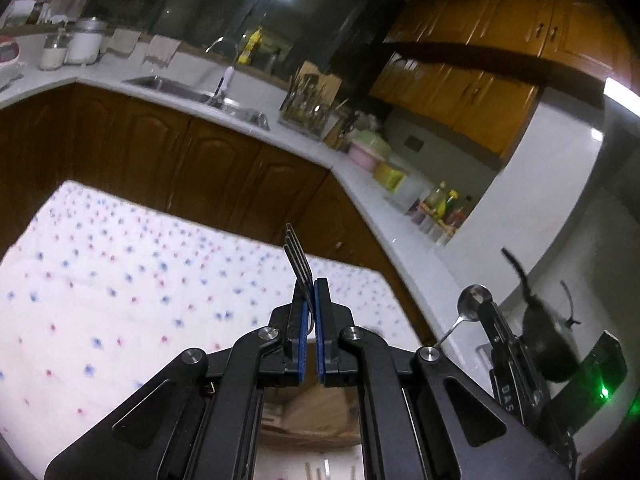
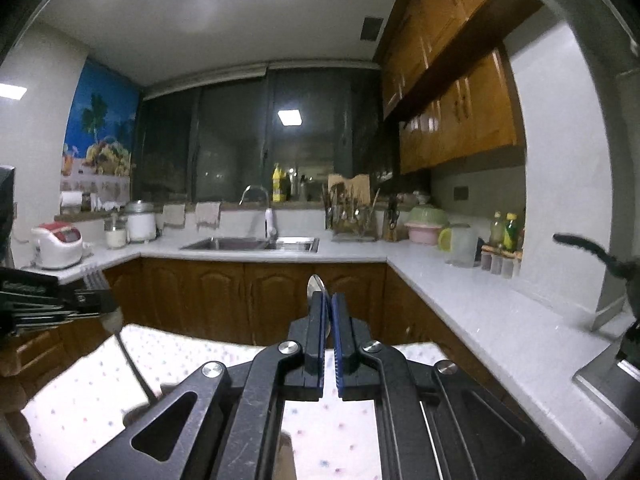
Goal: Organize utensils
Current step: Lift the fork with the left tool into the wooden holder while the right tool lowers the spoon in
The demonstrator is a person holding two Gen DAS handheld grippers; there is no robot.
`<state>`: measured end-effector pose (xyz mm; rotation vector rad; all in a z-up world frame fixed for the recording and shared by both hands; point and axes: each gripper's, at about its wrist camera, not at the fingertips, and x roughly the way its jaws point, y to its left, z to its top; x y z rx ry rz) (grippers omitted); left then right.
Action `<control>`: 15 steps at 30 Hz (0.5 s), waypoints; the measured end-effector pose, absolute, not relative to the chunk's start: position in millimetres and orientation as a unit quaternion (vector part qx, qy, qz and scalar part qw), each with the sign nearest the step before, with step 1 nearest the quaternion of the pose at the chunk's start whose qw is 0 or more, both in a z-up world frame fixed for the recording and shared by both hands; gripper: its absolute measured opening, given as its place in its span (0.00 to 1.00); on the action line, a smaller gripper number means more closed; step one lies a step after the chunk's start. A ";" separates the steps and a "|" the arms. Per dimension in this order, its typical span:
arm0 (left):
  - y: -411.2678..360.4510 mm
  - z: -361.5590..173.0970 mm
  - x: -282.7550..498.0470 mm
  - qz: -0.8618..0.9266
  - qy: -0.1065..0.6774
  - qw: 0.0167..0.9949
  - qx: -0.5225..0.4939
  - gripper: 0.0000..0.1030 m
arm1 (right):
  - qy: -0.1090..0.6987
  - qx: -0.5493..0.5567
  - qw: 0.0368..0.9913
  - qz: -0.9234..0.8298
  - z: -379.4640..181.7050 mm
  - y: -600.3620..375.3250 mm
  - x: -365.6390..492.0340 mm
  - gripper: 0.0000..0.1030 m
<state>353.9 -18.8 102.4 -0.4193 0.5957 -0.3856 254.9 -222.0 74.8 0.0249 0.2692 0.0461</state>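
Note:
My left gripper [image 1: 311, 286] is shut on a metal fork [image 1: 298, 258], tines pointing up, held above the dotted tablecloth [image 1: 120, 280]. My right gripper [image 2: 329, 300] is shut on a metal spoon [image 2: 316, 285], whose bowl sticks up past the fingertips. In the left wrist view the right gripper [image 1: 486, 304] and its spoon [image 1: 472, 303] show at the right. In the right wrist view the left gripper [image 2: 96, 300] with the fork [image 2: 93, 275] shows at the left edge.
A white L-shaped counter [image 2: 460, 292] holds a sink [image 2: 252, 244], a utensil rack [image 2: 352, 216], bowls [image 2: 424, 224], bottles [image 2: 504, 232], a rice cooker [image 2: 56, 242] and jars. Brown cabinets stand below and above. The table with the dotted cloth [image 2: 340, 448] lies under both grippers.

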 end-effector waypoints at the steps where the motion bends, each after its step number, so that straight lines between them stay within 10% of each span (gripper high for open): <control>1: -18.9 96.3 355.1 -0.187 0.294 0.915 -0.205 0.02 | 0.139 0.010 0.990 0.026 67.6 -220.9 255.8 0.03; 15: -26.6 55.7 353.3 -0.184 0.329 0.906 -0.193 0.03 | 0.215 0.017 0.973 0.080 20.0 -224.8 260.8 0.02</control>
